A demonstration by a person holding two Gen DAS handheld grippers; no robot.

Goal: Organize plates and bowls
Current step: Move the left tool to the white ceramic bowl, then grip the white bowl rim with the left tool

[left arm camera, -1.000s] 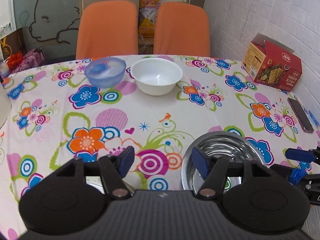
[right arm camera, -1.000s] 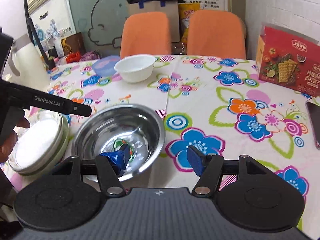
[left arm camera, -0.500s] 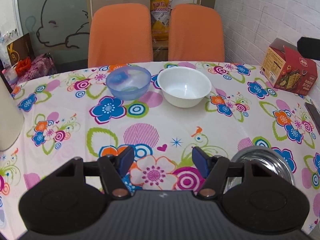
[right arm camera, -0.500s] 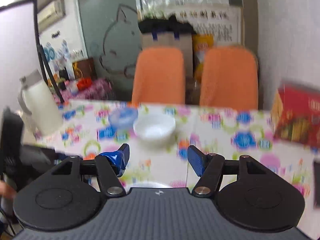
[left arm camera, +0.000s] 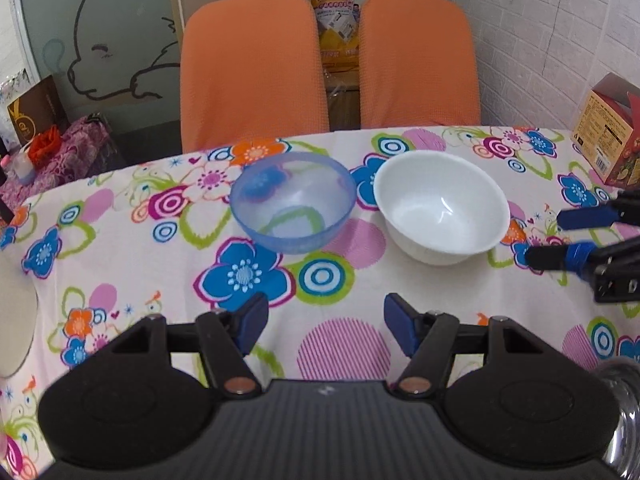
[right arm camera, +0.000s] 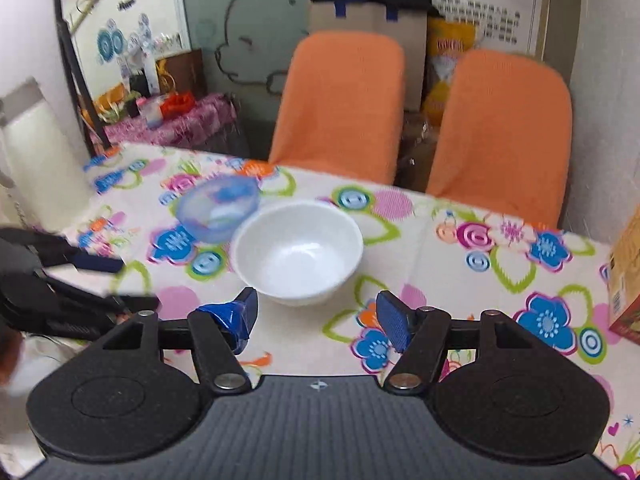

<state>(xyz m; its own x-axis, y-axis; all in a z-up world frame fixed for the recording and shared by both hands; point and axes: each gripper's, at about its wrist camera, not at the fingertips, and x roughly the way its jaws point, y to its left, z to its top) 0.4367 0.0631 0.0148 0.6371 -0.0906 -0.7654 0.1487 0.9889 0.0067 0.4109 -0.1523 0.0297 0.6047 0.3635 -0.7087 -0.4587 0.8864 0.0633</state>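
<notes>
Right gripper [right arm camera: 318, 316]: jaws spread wide, holding nothing, aimed at the white bowl [right arm camera: 298, 252], which sits at frame centre just beyond the fingertips. Left gripper [left arm camera: 324, 326]: jaws likewise spread and empty, low in its frame, with the blue translucent bowl [left arm camera: 293, 202] and the white bowl [left arm camera: 442, 206] side by side across mid-frame on the floral tablecloth [left arm camera: 340, 280].

Handling, as judged: the white bowl appears glazed and rigid, hence slippery and breakable; pinch one wall at the rim, one finger inside and one outside. The blue bowl looks like light plastic that may flex.

View differences: the left wrist view shows a gap between the bowls; in the right wrist view they overlap. Only the left view shows a metal rim [left arm camera: 622, 408] at lower right.
</notes>
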